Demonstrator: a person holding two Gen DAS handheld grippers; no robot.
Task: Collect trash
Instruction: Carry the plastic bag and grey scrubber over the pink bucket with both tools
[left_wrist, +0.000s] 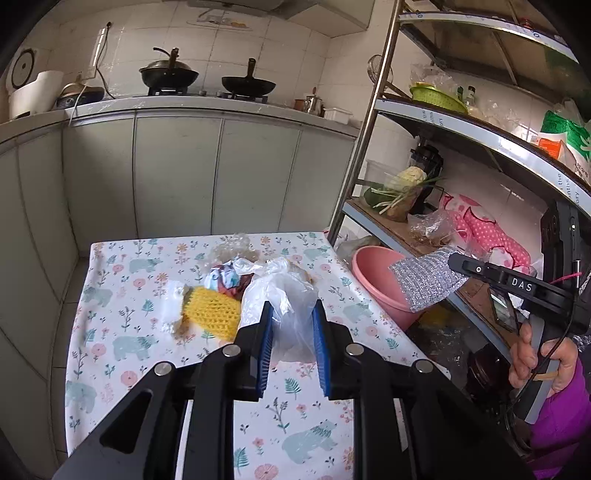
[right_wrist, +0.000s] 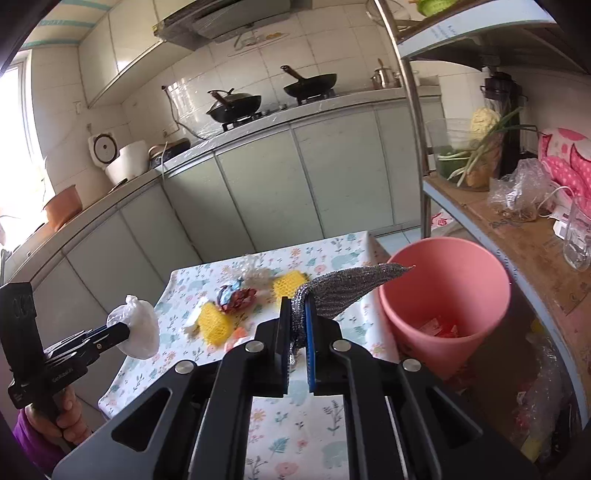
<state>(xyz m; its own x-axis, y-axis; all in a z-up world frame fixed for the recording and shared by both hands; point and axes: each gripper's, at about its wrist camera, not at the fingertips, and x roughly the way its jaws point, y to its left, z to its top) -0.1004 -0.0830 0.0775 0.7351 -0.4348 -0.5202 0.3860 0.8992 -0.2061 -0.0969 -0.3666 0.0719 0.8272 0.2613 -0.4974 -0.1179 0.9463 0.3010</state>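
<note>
- In my left view, the left gripper (left_wrist: 291, 314) sits at bottom centre, its blue-padded fingers (left_wrist: 266, 347) clamped on a clear plastic bag (left_wrist: 280, 295) held above the worktop (left_wrist: 147, 369).
- In my right view, the right gripper (right_wrist: 297, 306) is pinched tight on a silver mesh scrap (right_wrist: 343, 286) — its pointed tip reaches to the rim of the pink bin (right_wrist: 443, 295) at the right of the frame.
- Each view shows the other gripper from the side, with a hand (left_wrist: 535, 354) in a purple sleeve (left_wrist: 565, 417) on the right one's grip.
- Further out on the floral worktop, just above centre, lie two yellow knitted pieces (right_wrist: 214, 321), a crumpled coloured wrapper (right_wrist: 236, 293) and some clear film (right_wrist: 255, 267).
- The pink bin stands beside the worktop's right edge — red scraps (right_wrist: 439, 328) lie in its bottom.
- Beyond, a metal shelf rack (left_wrist: 369, 122) on the right; two woks (left_wrist: 170, 74) on the stove along the top.
</note>
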